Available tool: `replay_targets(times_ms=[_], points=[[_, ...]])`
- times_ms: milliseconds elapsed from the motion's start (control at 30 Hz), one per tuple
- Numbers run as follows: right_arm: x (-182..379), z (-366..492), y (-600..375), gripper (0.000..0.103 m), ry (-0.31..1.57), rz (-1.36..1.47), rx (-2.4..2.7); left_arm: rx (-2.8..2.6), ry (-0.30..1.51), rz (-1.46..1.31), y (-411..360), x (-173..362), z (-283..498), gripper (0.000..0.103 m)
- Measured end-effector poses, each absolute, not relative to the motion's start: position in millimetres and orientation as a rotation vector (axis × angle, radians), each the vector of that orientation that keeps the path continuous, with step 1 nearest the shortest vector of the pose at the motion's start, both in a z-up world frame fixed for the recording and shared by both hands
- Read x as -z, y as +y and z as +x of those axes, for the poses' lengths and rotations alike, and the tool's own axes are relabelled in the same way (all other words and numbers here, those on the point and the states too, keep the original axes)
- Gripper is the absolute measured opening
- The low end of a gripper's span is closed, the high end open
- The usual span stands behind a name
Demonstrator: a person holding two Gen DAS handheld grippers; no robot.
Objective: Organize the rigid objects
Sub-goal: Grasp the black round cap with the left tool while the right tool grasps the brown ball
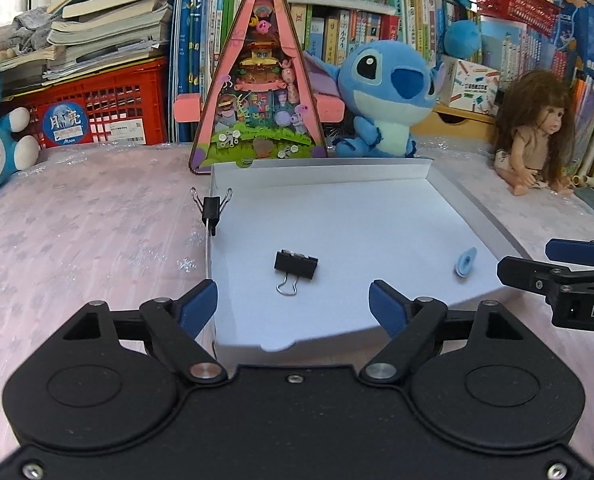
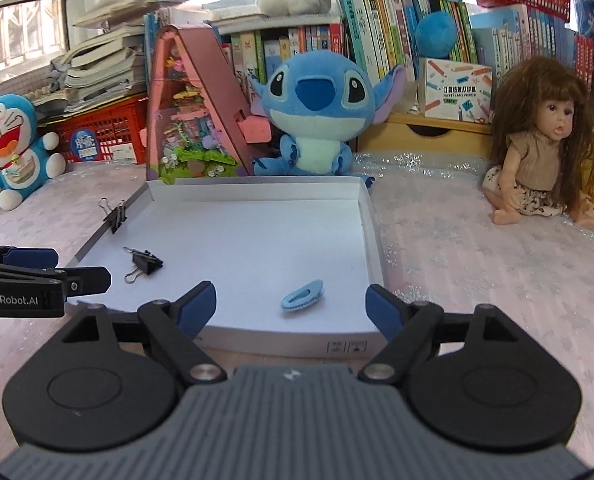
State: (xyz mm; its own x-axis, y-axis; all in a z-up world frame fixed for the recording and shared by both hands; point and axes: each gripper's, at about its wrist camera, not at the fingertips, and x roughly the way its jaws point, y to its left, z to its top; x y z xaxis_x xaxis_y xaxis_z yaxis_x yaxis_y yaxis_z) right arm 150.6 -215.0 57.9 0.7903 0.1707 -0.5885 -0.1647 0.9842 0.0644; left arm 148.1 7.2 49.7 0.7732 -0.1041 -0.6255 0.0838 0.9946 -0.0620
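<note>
A shallow white box lid (image 1: 377, 236) (image 2: 257, 240) lies on the table. Inside it rest a black binder clip (image 1: 296, 265) (image 2: 147, 261) and a light blue plastic clip (image 1: 465, 262) (image 2: 303, 296). A second black binder clip (image 1: 212, 207) (image 2: 115, 212) is pinched onto the lid's left wall. My left gripper (image 1: 293, 306) is open at the lid's near edge, nothing between its fingers. My right gripper (image 2: 291, 306) is open too, just short of the blue clip. Each gripper shows from the side in the other's view, the right gripper (image 1: 537, 264) and the left gripper (image 2: 57, 268).
Along the back stand a pink triangular toy house (image 1: 259, 80), a blue plush (image 1: 385, 96), a long-haired doll (image 1: 537, 132) at right, a blue cat plush (image 2: 13, 148) at left, a red crate (image 1: 97, 112) and bookshelves. A pale patterned cloth (image 1: 77, 240) covers the table.
</note>
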Motion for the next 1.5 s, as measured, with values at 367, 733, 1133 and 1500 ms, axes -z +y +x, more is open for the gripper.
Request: replay_targets(times_ms=[367, 733, 1133, 1500], points=[[-50.5, 108.4, -220.7, 0.096, 0.598, -0.004, -0.188, 0.102, 0.658, -0.004, 12.0, -42.4, 99.3, 0.085], [-34.6, 72.1, -227.1, 0.100, 0.583, -0.059, -0.171, 0.074, 0.654, 0.029, 21.2, -24.3, 62.1, 0.086], [-22.1, 42.8, -239.4, 0.100, 0.554, -0.090, -0.099, 0.054, 0.656, 0.046, 32.9, -10.0, 32.8, 0.086], [-15.3, 20.4, -253.8, 0.091, 0.560, -0.129, -0.089, 0.072, 0.638, 0.066, 37.4, -6.3, 14.1, 0.077]])
